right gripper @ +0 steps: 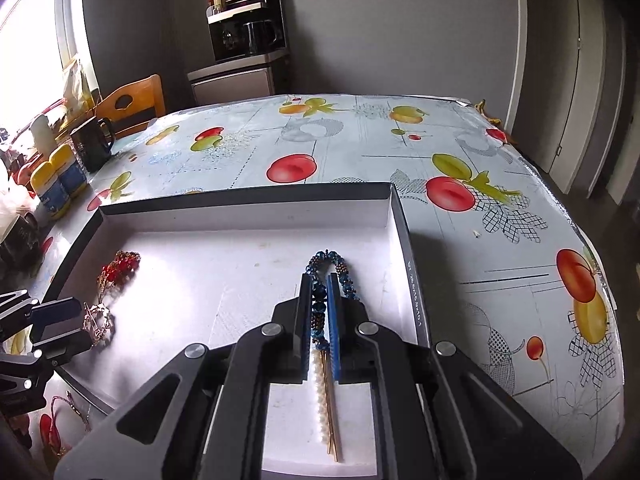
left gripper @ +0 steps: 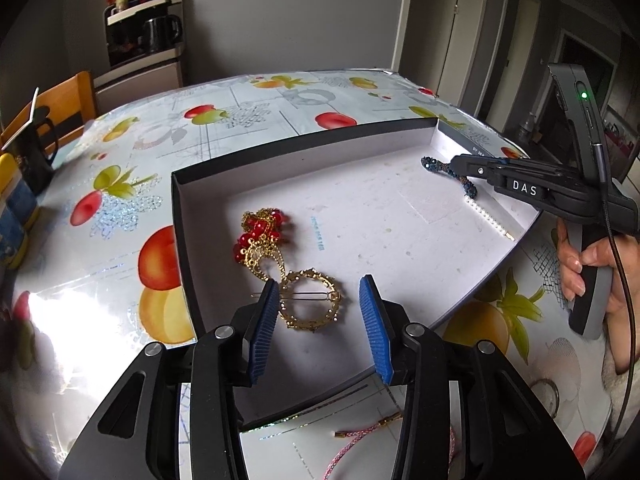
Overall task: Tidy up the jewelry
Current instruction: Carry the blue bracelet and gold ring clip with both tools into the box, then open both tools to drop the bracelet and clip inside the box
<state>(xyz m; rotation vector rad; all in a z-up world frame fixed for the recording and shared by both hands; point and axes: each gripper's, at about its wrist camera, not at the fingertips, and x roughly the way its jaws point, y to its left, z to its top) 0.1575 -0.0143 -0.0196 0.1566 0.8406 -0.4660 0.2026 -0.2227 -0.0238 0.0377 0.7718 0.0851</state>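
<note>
A shallow box with a white floor lies on the fruit-print table; it also shows in the right wrist view. My left gripper is open around a gold ring-shaped hair clip on the box floor. A red bead and gold chain piece lies just beyond it. My right gripper is shut on a blue beaded bracelet at the box's right side. A pearl hairpin lies under its fingers. In the left wrist view the right gripper holds the bracelet near the far corner.
A pink cord lies on the table in front of the box. A black mug and yellow-capped bottles stand at the table's left edge. A wooden chair and a cabinet with a coffee machine stand behind.
</note>
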